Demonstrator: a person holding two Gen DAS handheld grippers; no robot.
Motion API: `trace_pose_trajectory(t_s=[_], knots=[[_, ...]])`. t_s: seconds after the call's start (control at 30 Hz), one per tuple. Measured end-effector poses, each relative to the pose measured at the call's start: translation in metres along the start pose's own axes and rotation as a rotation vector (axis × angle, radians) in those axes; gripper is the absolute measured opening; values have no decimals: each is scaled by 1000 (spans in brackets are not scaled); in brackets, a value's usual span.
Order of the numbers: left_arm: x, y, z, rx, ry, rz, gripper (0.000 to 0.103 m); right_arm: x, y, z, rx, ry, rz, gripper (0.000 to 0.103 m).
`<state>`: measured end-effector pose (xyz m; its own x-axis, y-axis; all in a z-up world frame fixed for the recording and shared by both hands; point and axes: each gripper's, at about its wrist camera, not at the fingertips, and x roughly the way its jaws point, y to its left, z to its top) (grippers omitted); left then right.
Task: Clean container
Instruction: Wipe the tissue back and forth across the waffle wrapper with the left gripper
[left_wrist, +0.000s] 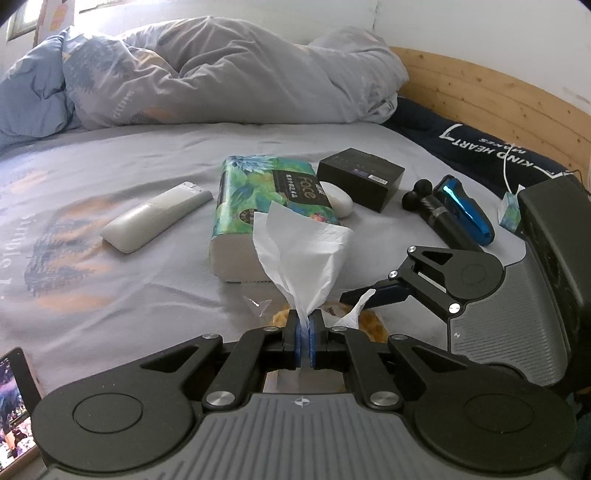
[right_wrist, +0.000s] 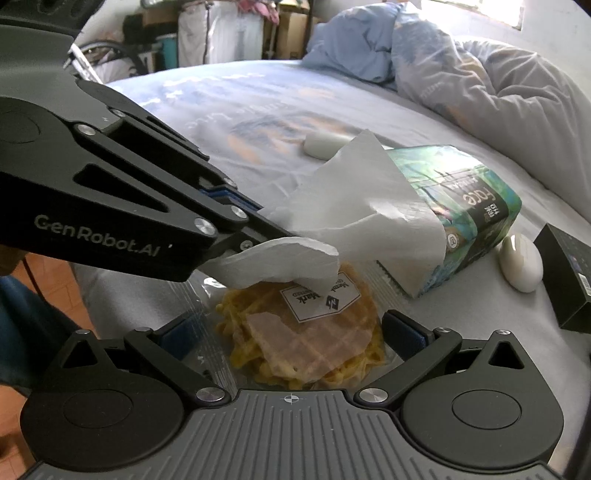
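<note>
We have the left gripper (left_wrist: 303, 332) clamped on a white tissue (left_wrist: 301, 251), and our right gripper (right_wrist: 291, 332) stands apart around the clear food container (right_wrist: 295, 332) on the bed (left_wrist: 129, 155). The wiping step seems about to begin: next, the tissue must press onto the lid. Its label reads "Mark"; the tissue pack (left_wrist: 266, 206) at 12 o'clock reads "Face".
</note>
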<state>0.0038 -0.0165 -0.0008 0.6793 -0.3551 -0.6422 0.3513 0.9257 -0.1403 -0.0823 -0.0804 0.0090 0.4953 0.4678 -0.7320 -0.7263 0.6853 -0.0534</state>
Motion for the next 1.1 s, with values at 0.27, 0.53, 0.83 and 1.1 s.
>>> trace_pose_trajectory(t_s=[0.27,0.53,0.83,1.1], knots=[[-5,-2,-4,12,6,-7,8,1,1,0,1,-1,-5,103],[-5,-13,-6,36,11,-32,8,1,0,-1,4,-5,-12,103],[3,-22,-4,46,13,-62,8,2,-1,-3,7,-10,-17,103],[15,-27,3,44,17,-59,9,2,-4,-2,8,-9,-6,103]])
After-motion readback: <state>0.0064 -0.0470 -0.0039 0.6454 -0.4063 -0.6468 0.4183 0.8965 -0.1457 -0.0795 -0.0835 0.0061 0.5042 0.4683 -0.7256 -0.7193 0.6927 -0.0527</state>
